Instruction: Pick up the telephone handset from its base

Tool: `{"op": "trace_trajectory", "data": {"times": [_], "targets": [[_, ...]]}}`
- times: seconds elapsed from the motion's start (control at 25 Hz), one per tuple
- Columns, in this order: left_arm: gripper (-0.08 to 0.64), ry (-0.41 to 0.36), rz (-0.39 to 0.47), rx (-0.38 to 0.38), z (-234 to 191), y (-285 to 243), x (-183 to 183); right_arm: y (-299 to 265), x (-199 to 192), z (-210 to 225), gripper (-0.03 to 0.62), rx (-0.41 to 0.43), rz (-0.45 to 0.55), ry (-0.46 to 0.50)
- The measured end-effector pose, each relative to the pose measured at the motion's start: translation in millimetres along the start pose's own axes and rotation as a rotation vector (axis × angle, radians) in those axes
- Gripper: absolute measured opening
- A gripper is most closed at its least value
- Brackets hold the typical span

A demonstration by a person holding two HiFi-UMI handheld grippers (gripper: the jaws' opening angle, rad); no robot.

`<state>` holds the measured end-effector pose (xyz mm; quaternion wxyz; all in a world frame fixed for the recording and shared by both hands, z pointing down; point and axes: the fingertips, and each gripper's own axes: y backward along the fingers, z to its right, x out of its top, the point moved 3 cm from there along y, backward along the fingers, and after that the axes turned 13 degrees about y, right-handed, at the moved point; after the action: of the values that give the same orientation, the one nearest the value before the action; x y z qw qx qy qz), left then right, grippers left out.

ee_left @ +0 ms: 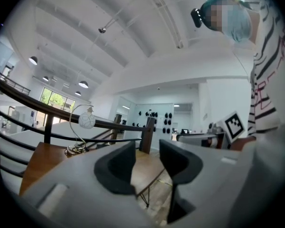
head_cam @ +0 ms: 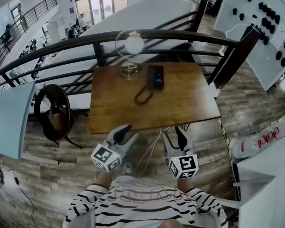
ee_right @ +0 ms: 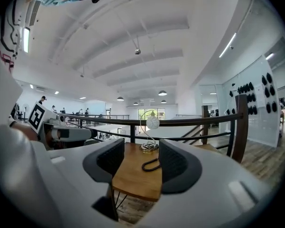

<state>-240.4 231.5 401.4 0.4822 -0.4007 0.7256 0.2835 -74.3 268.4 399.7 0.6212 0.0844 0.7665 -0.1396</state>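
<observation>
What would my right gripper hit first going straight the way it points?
Likely the near edge of the table, framed between the open jaws of the right gripper. Height is unclear; it may skim the top.

Right hand-held gripper (ee_right: 142, 161): jaws apart, nothing between them. Beyond lies a wooden worktop (ee_right: 133, 179) with a black cord (ee_right: 151, 165) and a globe lamp (ee_right: 152, 123).
</observation>
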Motion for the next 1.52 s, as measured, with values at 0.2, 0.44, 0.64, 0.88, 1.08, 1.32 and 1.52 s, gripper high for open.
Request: {"op": "trace_trajectory", "data": {"times": [0.2, 0.44, 0.64, 0.88, 1.08, 1.32, 1.52], "targets": [[0.158, 0.013, -0.034, -0.059, -46.9, -8.3, 21.7, -42.7, 12.8, -7.1, 0.215, -0.06, -0.019, -0.007], [0.158, 0.016, -0.063, -0.125, -87.9, -19.4, 36.6, -76.4, 18.9, -11.4, 0.215, -0.127, -0.048, 0.005], [0.158, 0.046, -0.069, -0.128, -110.5, -38.3, 39.0, -93.5, 16.3, -0.6, 0.215, -0.14, -0.067, 0.012], [0.158, 0.047, -0.078, -0.113, -126.0, -76.9, 33.2, -120.7, 2.1, 34.4, 0.215, -0.122, -0.062, 0.01], [0.158, 0.056, -0.055, -0.051, -134.2, -123.8, 31.9, -144.2, -8.9, 81.2, 0.215, -0.062, -0.059, 0.016], [0.158, 0.05, -0.011, 0.013, -130.6, -187.3, 30.6, -164.1, -18.7, 142.2, 0.215, 0.027, -0.04, 0.043], [0.158, 0.05, 0.002, 0.063, -126.1, -230.2, 20.6, -175.4, -30.5, 187.4, 0.213, 0.089, -0.023, 0.075]]}}
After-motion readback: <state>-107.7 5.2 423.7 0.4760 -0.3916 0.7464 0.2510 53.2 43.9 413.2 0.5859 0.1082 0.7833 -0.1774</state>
